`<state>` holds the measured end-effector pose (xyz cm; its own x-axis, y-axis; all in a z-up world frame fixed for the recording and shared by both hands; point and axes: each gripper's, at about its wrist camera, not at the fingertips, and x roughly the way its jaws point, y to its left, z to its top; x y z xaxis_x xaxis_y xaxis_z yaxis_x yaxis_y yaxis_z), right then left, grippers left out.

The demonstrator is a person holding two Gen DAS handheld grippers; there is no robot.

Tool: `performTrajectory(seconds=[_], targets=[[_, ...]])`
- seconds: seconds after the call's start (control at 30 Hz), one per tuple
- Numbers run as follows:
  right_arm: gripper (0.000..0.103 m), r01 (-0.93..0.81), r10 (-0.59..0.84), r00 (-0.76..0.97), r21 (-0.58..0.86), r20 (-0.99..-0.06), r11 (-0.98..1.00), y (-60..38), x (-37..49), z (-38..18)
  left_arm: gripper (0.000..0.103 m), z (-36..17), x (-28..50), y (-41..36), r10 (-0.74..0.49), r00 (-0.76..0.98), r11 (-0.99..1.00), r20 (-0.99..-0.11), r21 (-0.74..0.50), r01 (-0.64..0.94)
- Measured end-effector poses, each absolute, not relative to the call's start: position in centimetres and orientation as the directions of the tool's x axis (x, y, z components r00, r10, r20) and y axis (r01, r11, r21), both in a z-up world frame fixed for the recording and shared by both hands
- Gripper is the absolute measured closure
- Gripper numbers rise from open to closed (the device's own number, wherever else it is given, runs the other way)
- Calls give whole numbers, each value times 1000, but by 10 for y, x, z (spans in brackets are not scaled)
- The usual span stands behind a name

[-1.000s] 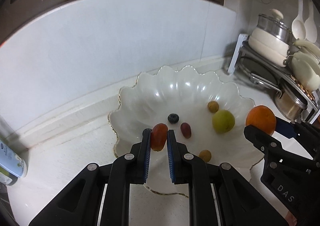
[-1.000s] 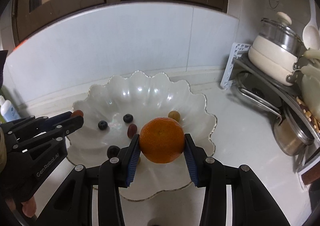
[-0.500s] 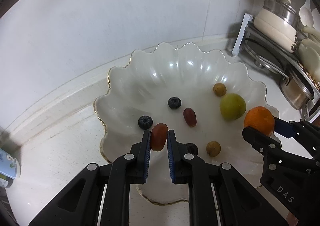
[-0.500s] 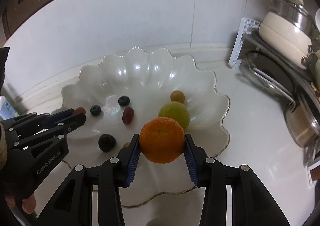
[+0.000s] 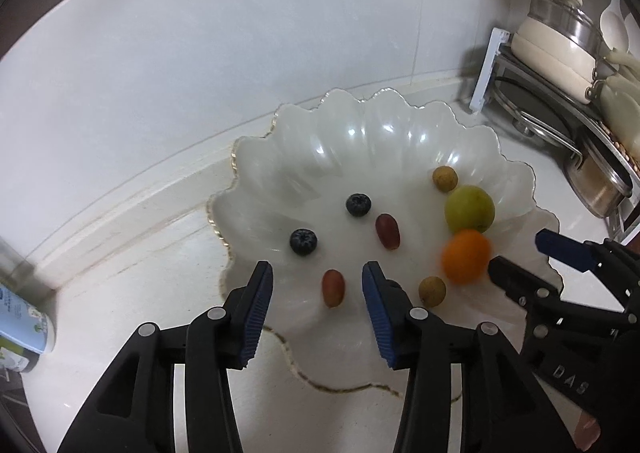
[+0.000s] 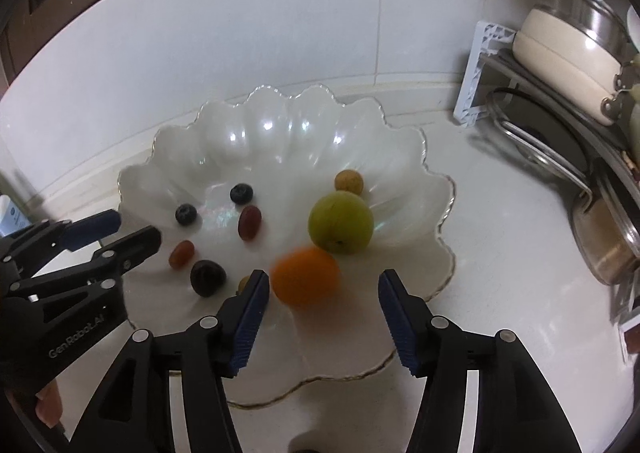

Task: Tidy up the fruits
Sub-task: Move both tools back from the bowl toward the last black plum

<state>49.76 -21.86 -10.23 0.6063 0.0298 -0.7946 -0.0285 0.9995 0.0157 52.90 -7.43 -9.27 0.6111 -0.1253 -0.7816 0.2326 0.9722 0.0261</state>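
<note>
Left gripper [image 5: 317,295]: your jaws are opening, pads apart and touching nothing; the reddish grape [image 5: 333,287] lies between them, low in the left wrist frame, clear of both pads.
Right gripper [image 6: 320,305]: your jaws are opening too; the orange [image 6: 306,276] sits between the pads nearer the left one, its outline blurred, so you cannot be sure it has settled.
Bowl [image 6: 404,157]: white, scalloped, gold-edged, filling the centre of both frames on the pale counter [image 6: 512,253].
Green fruit [image 6: 341,221]: just above and right of the orange, apparently touching it.
Small fruit: two blueberries [image 5: 358,205] left of centre, a darker grape [image 5: 387,231] between them and the green fruit, a dark round fruit [image 6: 207,277] lower left in the right wrist frame.
Pots [image 6: 568,37]: stacked on a rack at the right edge.
</note>
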Motion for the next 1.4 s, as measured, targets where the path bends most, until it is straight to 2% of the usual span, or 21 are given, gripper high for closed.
performTrajectory(seconds=[0.8,1.4], targets=[[45,-20,20,745,8,-667,1000,-210,434,-41,51,-35,454,-47,-120,720,978,-683,43,203],[45,-28,36,750,23,-660,999,-206,387,-39,49,-32,403,-40,-126,726,980,-676,31,199]])
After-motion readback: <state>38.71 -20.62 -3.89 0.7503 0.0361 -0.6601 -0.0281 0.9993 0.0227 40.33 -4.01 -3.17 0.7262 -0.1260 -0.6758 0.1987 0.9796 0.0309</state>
